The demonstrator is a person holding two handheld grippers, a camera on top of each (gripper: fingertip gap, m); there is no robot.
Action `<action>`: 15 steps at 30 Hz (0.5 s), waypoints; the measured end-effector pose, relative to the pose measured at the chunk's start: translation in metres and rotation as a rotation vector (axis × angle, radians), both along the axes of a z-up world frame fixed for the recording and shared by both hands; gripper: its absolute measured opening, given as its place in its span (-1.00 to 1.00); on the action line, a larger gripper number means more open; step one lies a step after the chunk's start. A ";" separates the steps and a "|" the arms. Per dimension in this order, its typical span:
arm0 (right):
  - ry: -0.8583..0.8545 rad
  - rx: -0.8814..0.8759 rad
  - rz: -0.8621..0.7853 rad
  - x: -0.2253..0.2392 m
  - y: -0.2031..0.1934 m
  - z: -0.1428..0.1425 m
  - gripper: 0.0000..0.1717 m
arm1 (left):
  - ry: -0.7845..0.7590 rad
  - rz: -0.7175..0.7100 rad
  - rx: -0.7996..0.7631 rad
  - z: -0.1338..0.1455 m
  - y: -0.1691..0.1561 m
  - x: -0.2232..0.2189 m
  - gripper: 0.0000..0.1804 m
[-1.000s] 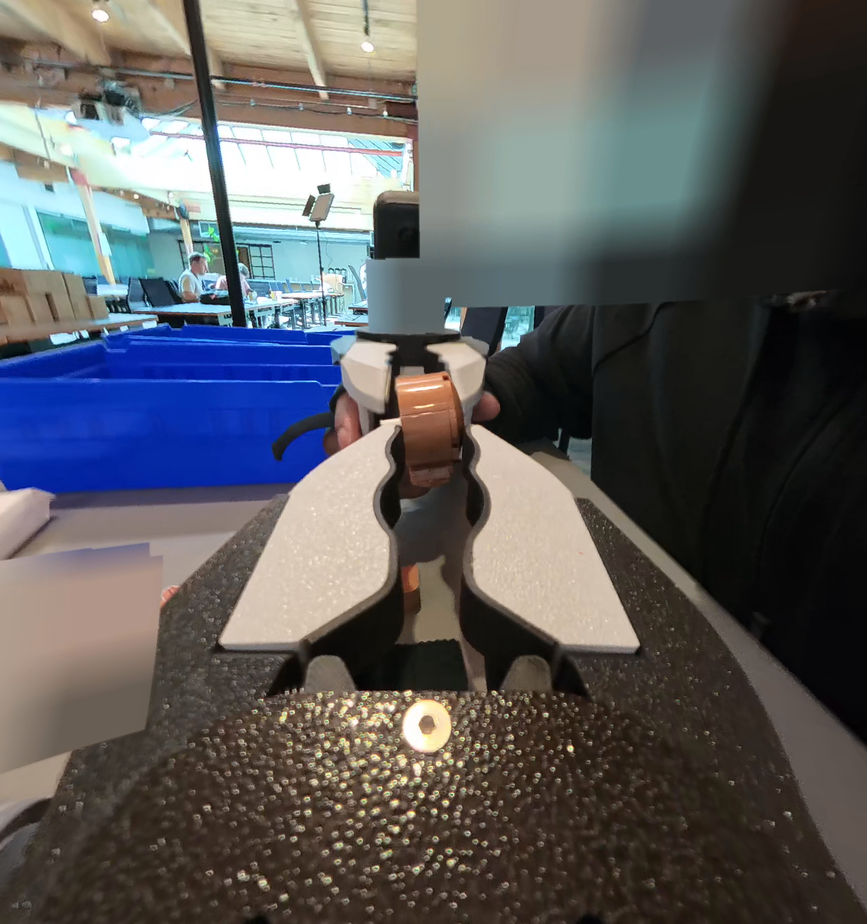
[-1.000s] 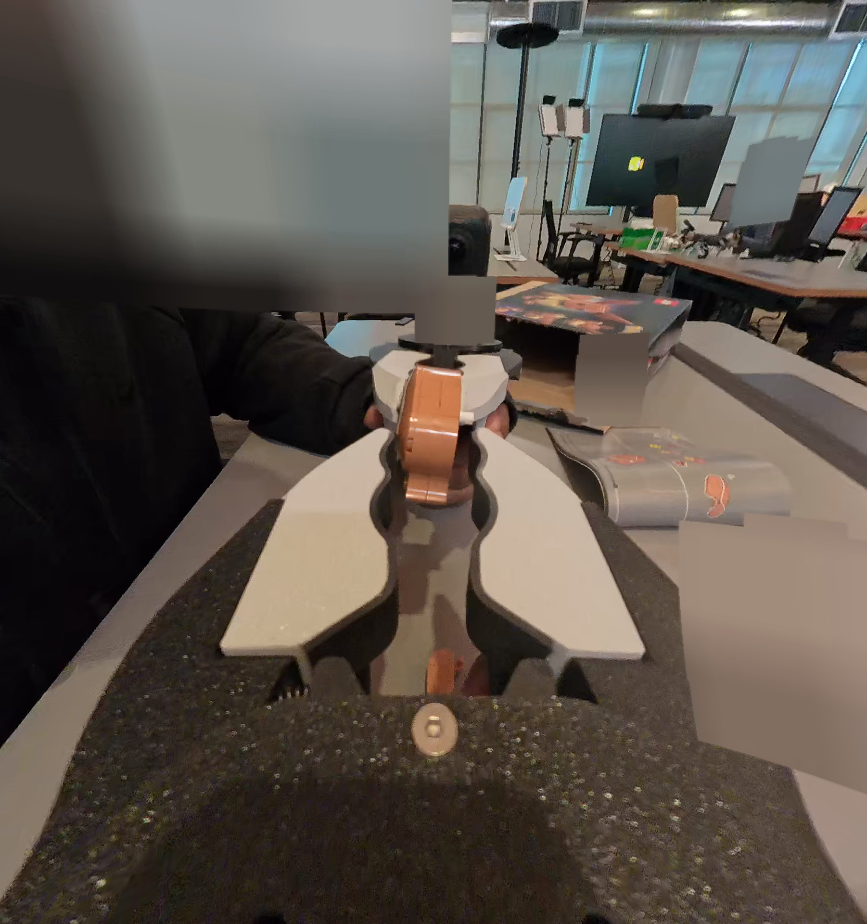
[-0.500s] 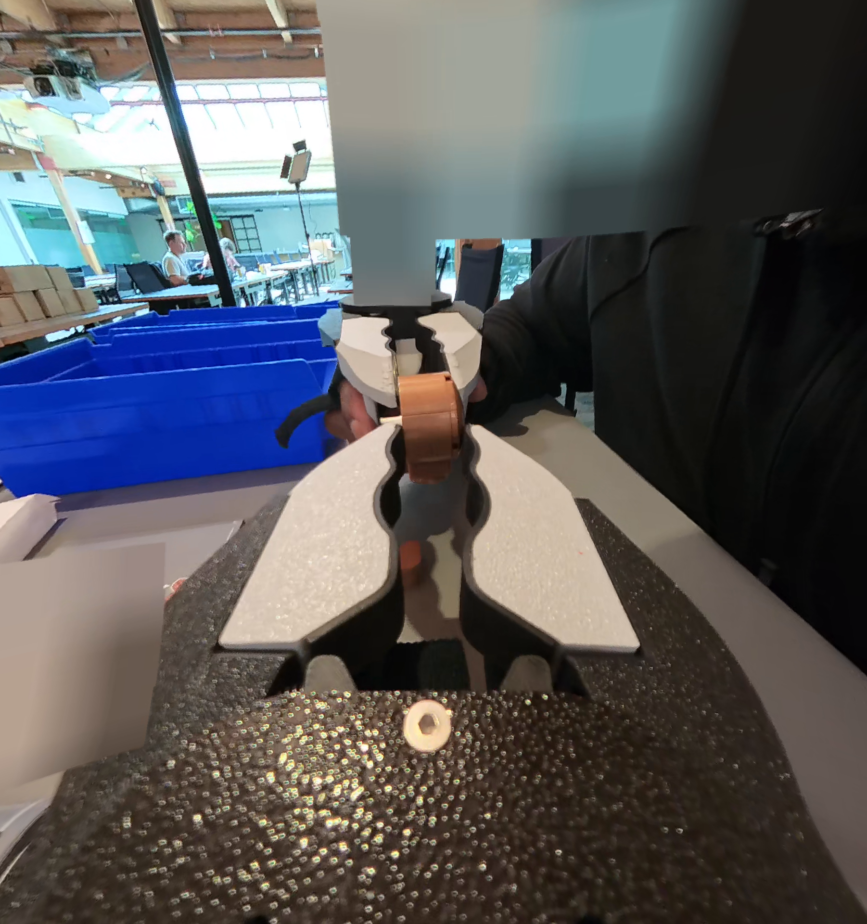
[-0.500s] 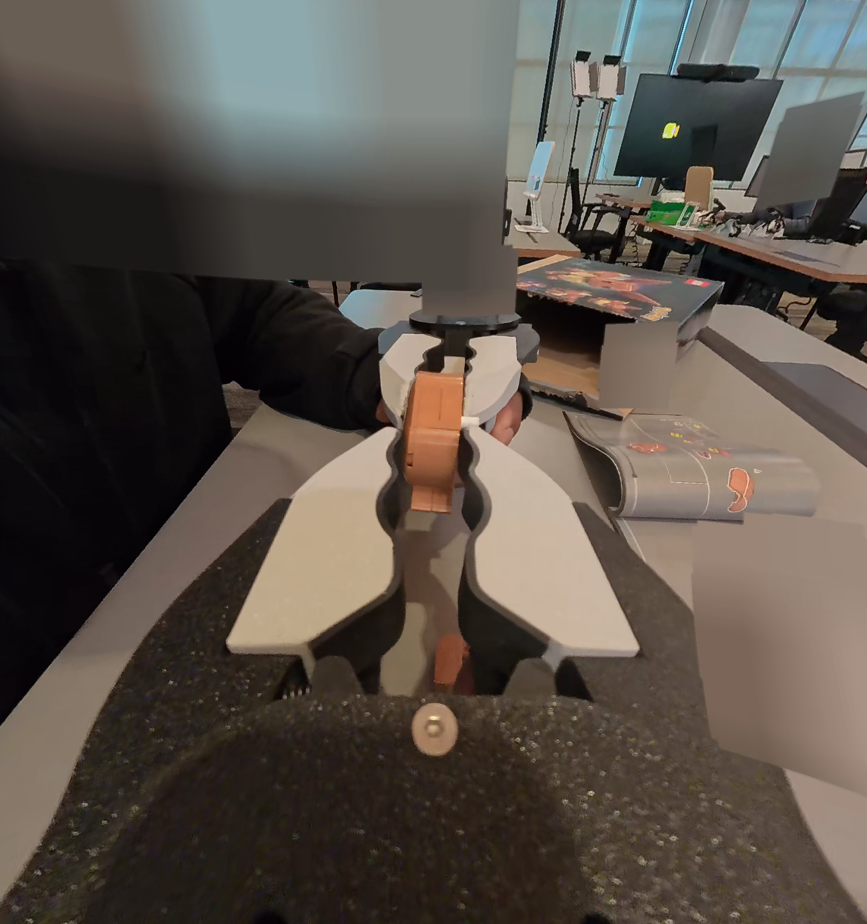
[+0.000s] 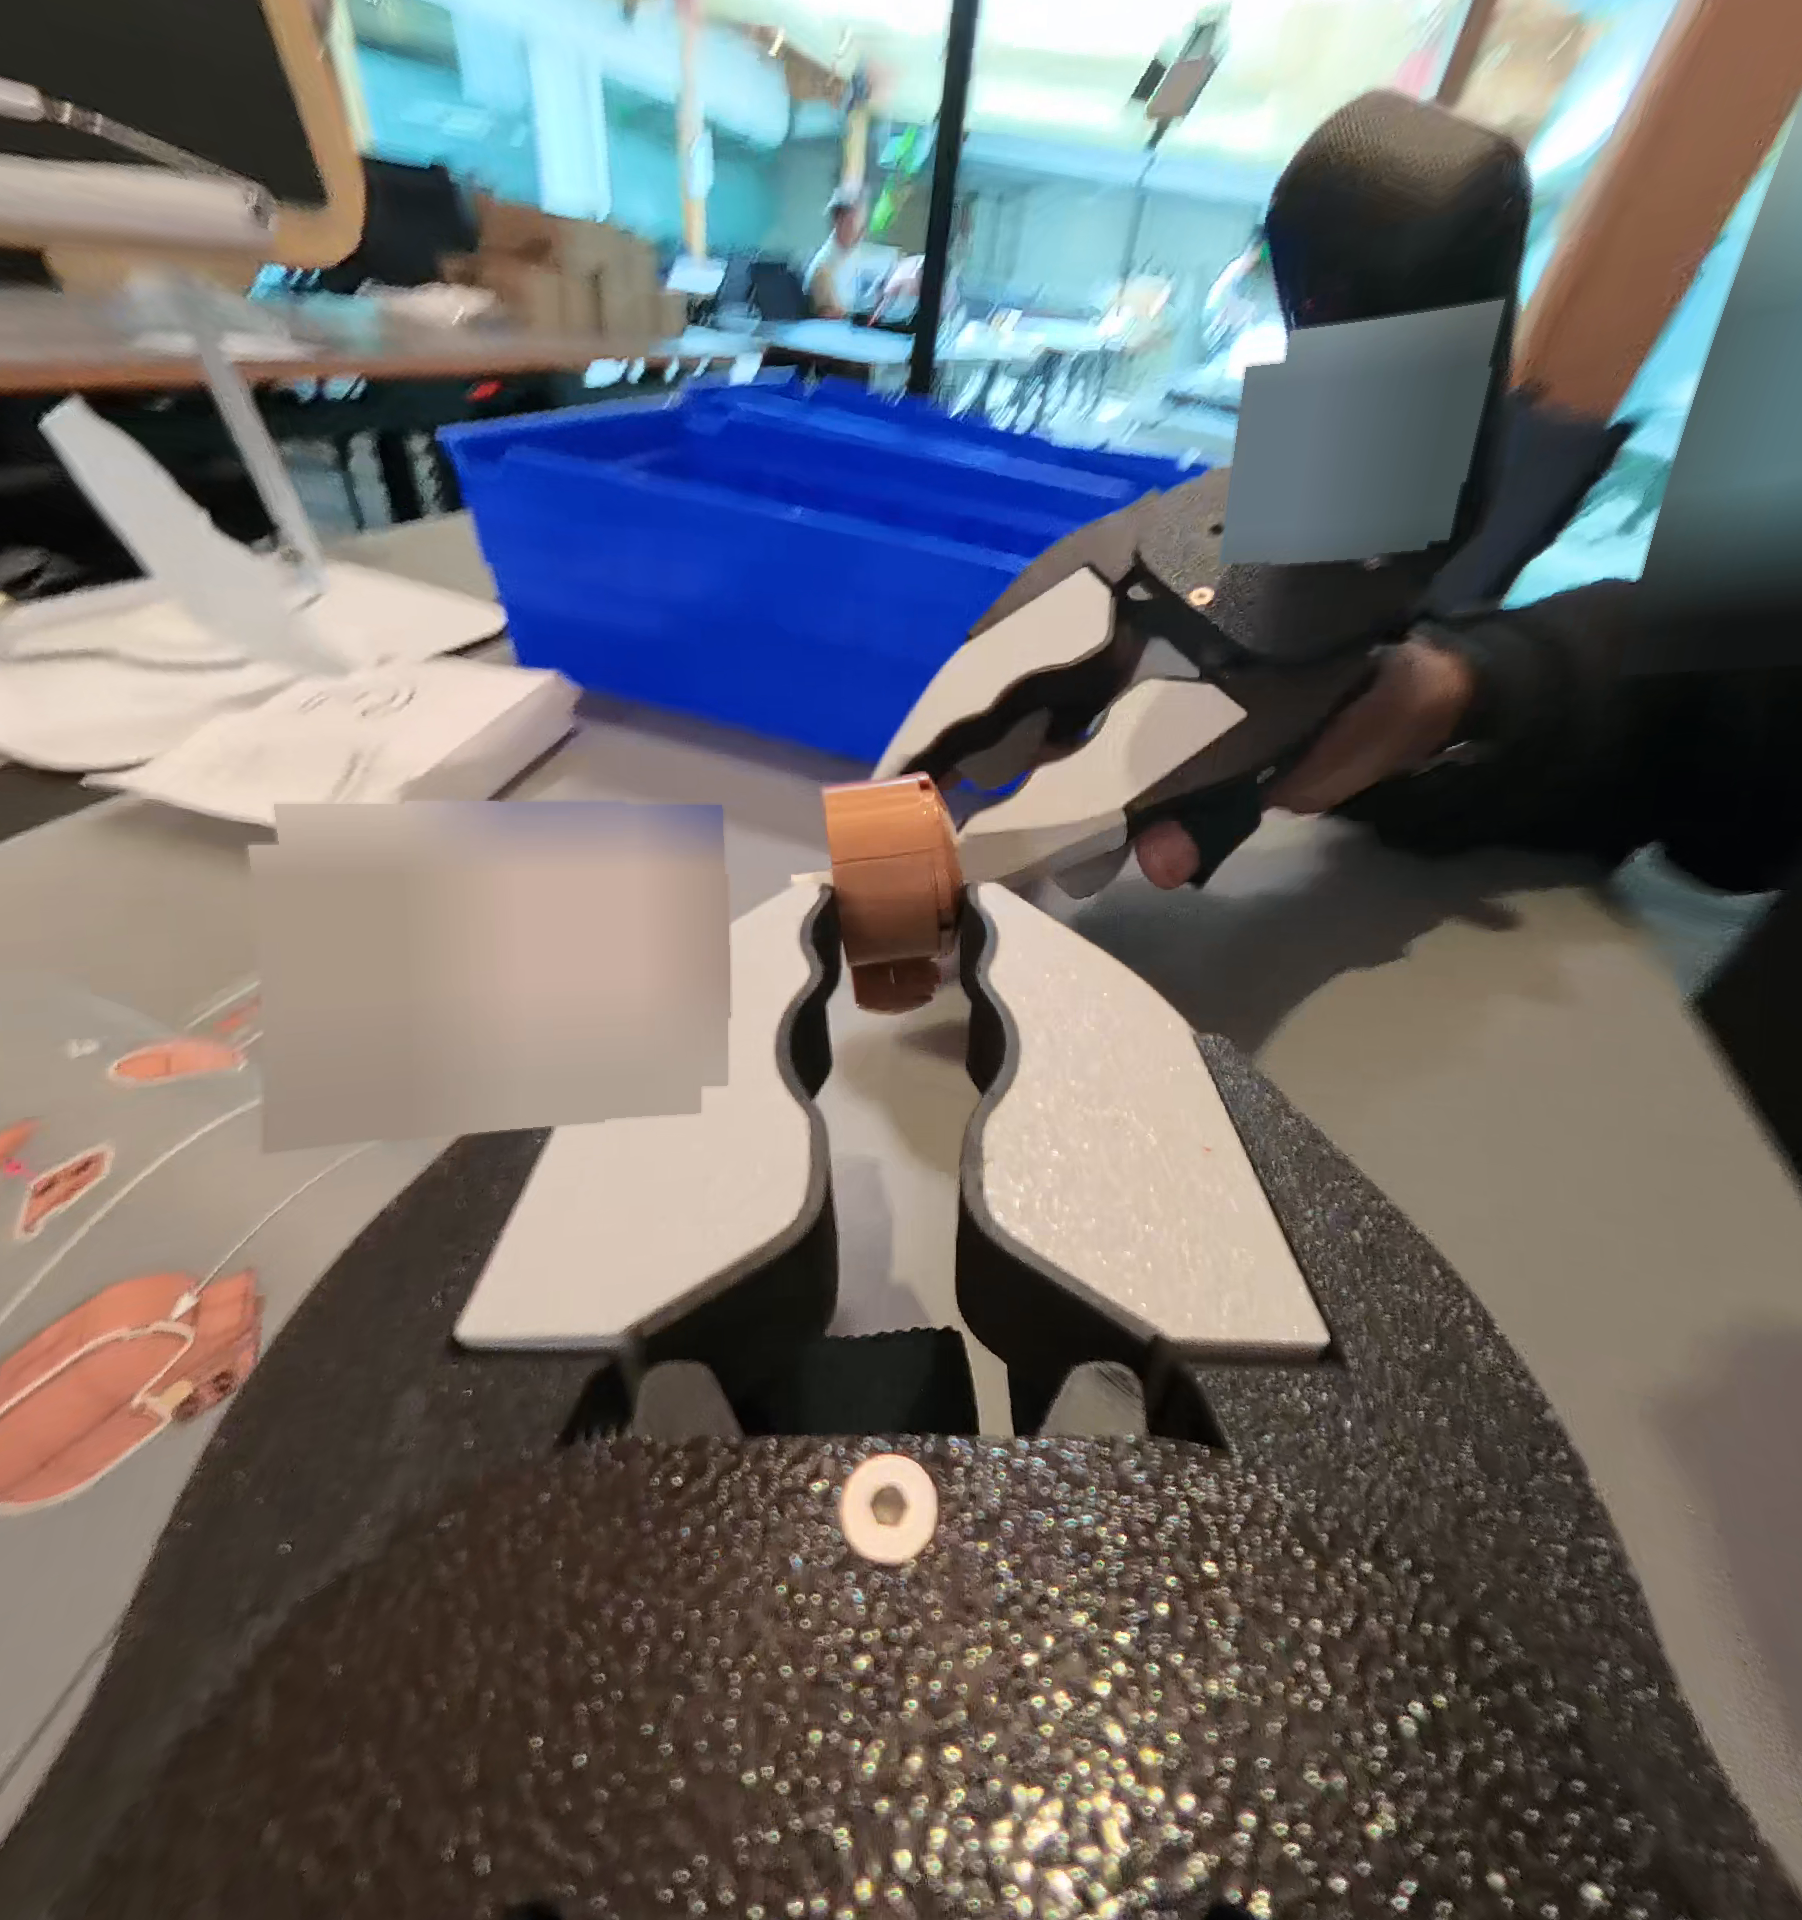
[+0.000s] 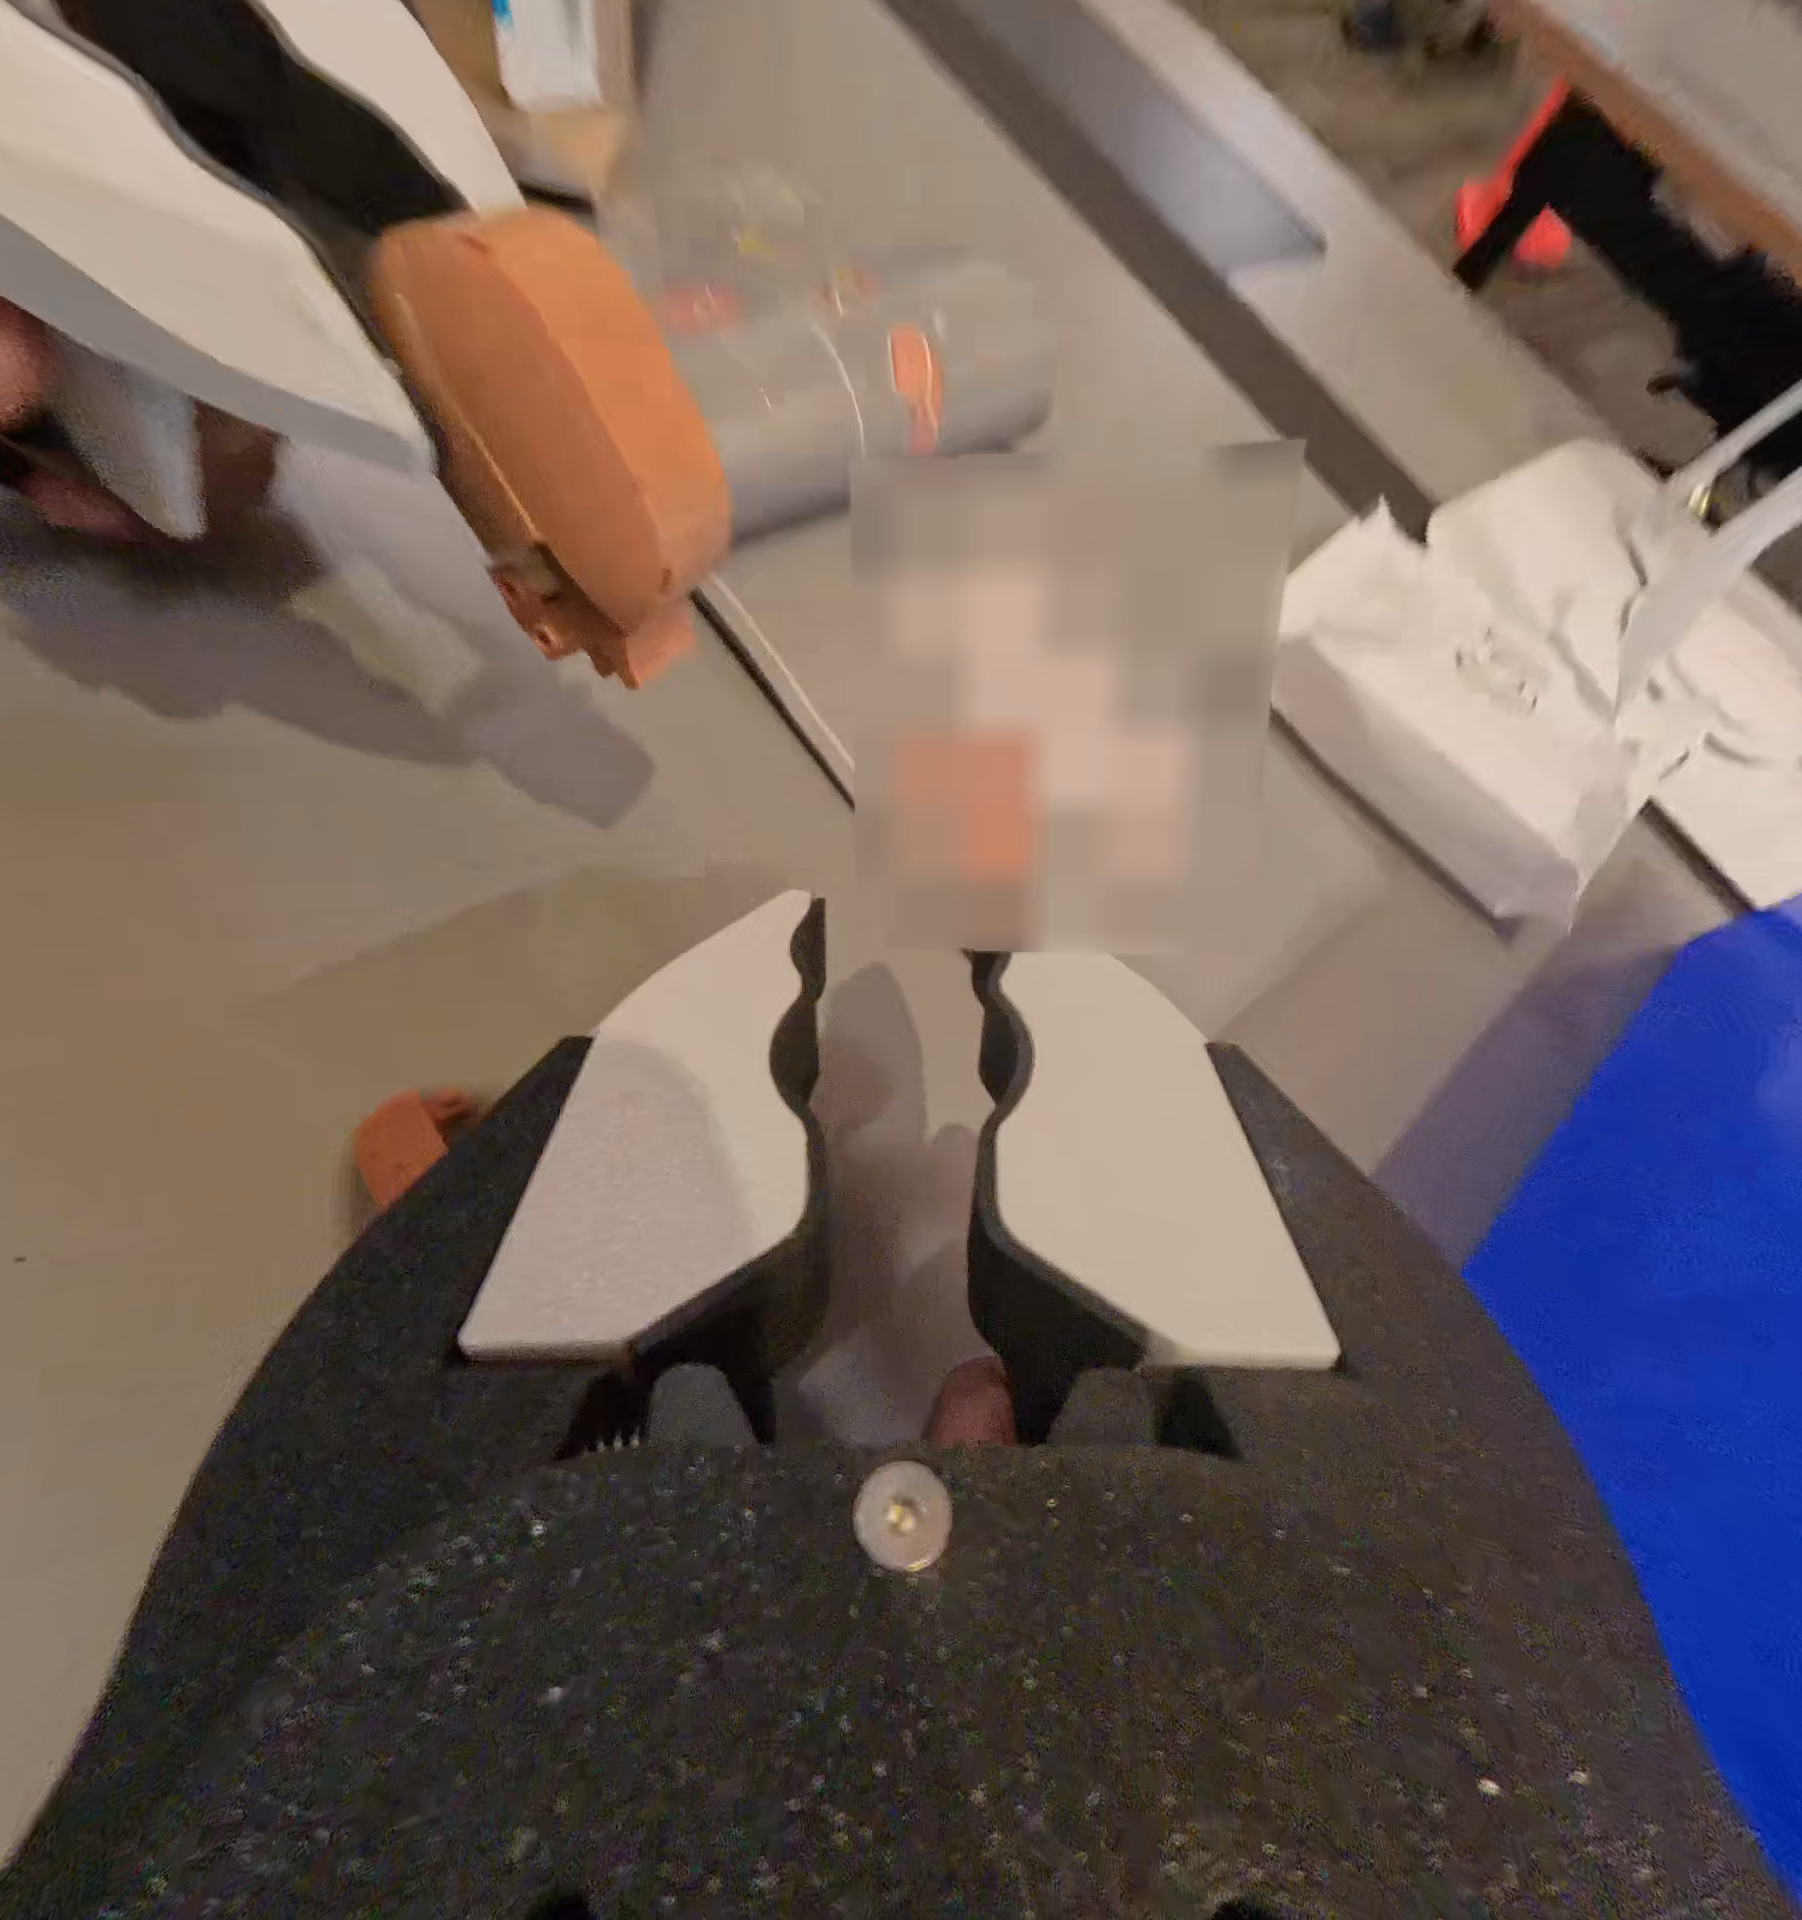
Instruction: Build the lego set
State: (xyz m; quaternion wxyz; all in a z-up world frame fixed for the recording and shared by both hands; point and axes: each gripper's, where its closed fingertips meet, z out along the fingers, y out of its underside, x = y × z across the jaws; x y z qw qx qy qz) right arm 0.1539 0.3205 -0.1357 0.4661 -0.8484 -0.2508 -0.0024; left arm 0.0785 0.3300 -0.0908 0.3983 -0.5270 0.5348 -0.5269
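My left gripper [image 5: 892, 914] is shut on a brown rounded brick assembly [image 5: 892, 873], both fingertips pressing its flat sides, and holds it above the grey table [image 5: 1396, 1091]. The right wrist view shows the same piece [image 6: 554, 416] in the left gripper's fingers [image 6: 201, 270] at the top left. My right gripper [image 6: 897, 966] is open with nothing between its fingers, over the table. In the left wrist view the right gripper [image 5: 964, 790] sits just behind the brown piece, jaws apart and off it. A small brown piece [image 6: 409, 1138] lies on the table beside the right gripper's body.
A blue bin [image 5: 772, 582] stands behind the grippers and shows at the right in the right wrist view [image 6: 1707, 1247]. White paper bags [image 5: 305, 707] lie at the left. An open instruction booklet [image 5: 97, 1299] lies on the table at the near left. The grippers' ends are close to 9 centimetres from one another. From the right gripper's tips to the small brown piece [image 6: 409, 1138] is close to 8 centimetres.
The right gripper, which closed on the brown piece opposite the left one, has opened, let go and pulled away sideways. The left gripper keeps the piece; both views swung down toward the table.
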 end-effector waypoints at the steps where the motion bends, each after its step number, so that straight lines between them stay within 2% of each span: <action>1: -0.014 -0.011 -0.014 0.002 0.000 -0.004 -0.69 | 0.023 0.008 0.016 -0.003 -0.001 0.001 -0.77; 5: -0.058 -0.006 -0.016 0.002 0.000 -0.007 -0.71 | 0.070 -0.004 0.062 -0.010 -0.011 0.005 -0.77; 15: -0.063 -0.006 -0.002 -0.002 0.000 -0.008 -0.71 | 0.079 -0.014 0.037 -0.011 -0.012 0.006 -0.76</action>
